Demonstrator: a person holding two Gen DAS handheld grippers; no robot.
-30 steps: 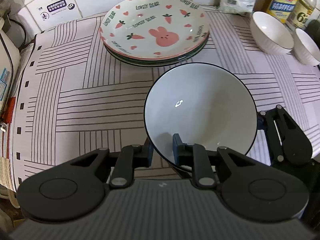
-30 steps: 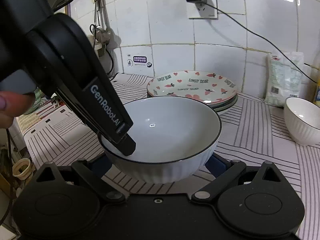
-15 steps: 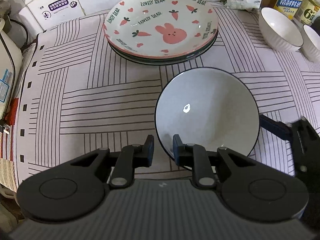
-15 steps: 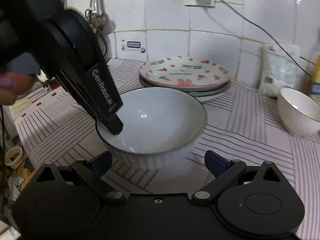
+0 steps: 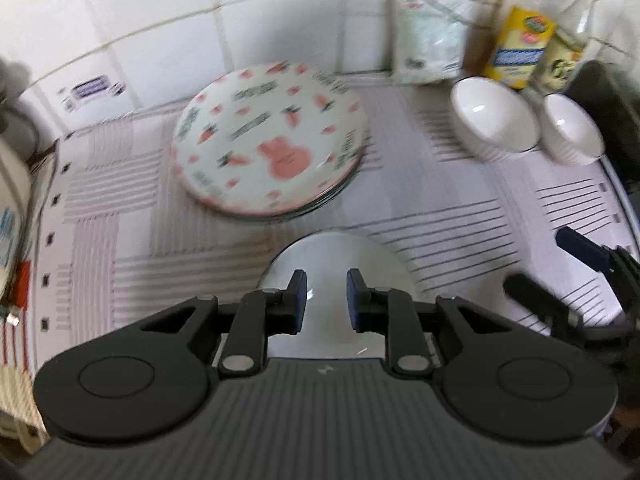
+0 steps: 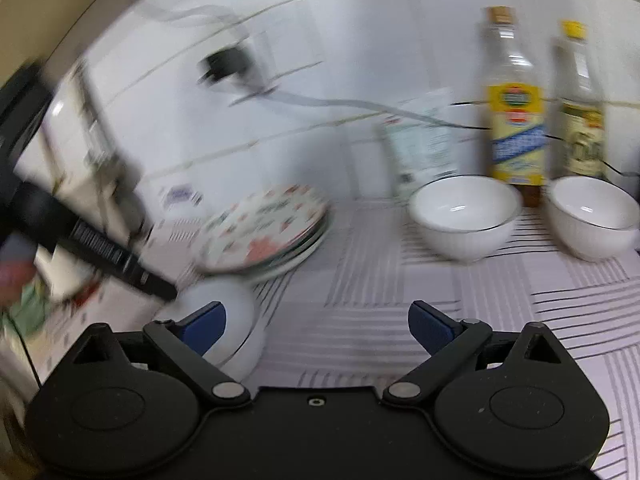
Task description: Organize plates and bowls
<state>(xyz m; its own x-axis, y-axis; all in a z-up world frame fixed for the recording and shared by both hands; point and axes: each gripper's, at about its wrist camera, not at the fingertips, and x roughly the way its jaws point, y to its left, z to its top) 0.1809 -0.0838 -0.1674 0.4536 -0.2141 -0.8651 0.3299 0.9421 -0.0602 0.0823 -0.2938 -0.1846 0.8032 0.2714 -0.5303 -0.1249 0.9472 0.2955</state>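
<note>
A grey bowl with a dark rim (image 5: 340,256) sits on the striped cloth (image 5: 160,240), in front of a stack of carrot-and-bunny plates (image 5: 272,140). My left gripper (image 5: 327,300) hovers above the bowl, nearly shut, with only a narrow gap and nothing in it. In the right wrist view the bowl (image 6: 236,320) is low on the left, under one of the left gripper's fingers (image 6: 120,260). My right gripper (image 6: 318,322) stands wide open over bare cloth and holds nothing. Two small white bowls (image 6: 464,216) (image 6: 592,216) stand further back on the right.
Two sauce bottles (image 6: 516,120) and a white bag (image 6: 420,140) line the tiled wall behind the small bowls. A white appliance (image 5: 12,200) sits at the cloth's left edge, and a dark object (image 5: 608,112) at the right. A socket with a cable (image 6: 224,68) is on the wall.
My left gripper let go of the grey bowl's rim and rose above it. My right gripper drew back from around the bowl and swung right, toward the small white bowls.
</note>
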